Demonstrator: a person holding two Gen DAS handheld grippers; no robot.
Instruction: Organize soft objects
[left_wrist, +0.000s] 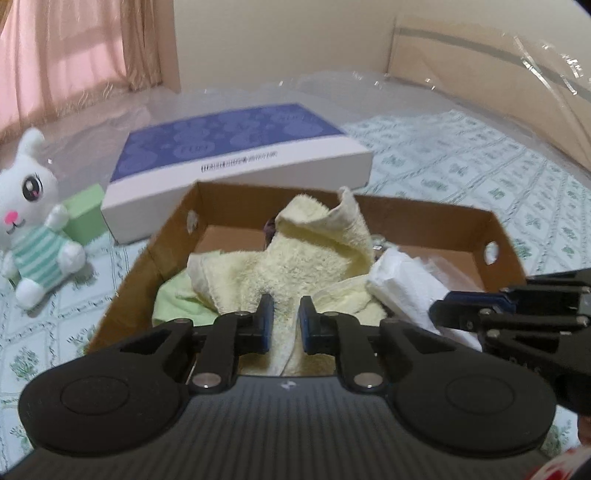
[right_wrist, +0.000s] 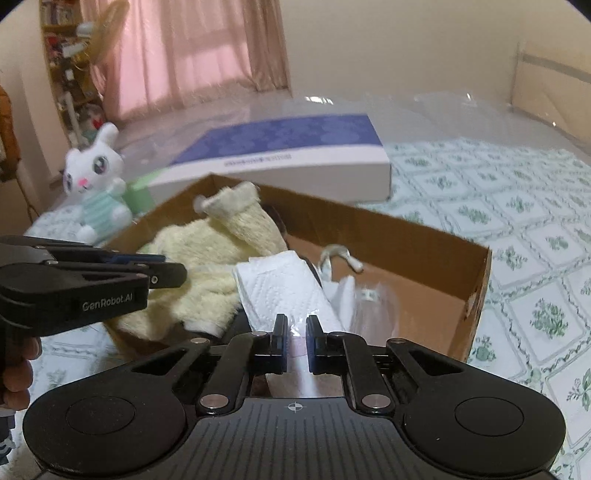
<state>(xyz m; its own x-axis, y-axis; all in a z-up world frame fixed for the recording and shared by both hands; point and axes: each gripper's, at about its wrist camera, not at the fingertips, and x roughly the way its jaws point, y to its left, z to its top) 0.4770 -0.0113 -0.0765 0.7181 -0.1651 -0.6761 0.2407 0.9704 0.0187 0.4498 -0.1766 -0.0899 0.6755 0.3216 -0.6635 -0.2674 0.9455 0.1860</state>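
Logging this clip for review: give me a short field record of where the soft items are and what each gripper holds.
setting: bed with patterned sheet
container: open cardboard box
in box: pale yellow towel, green cloth, white tissue pack
outside box: white plush rabbit beside green block
behind box: blue-and-white flat box
left gripper: closed on the yellow towel
right gripper: closed on the tissue pack's clear wrapper
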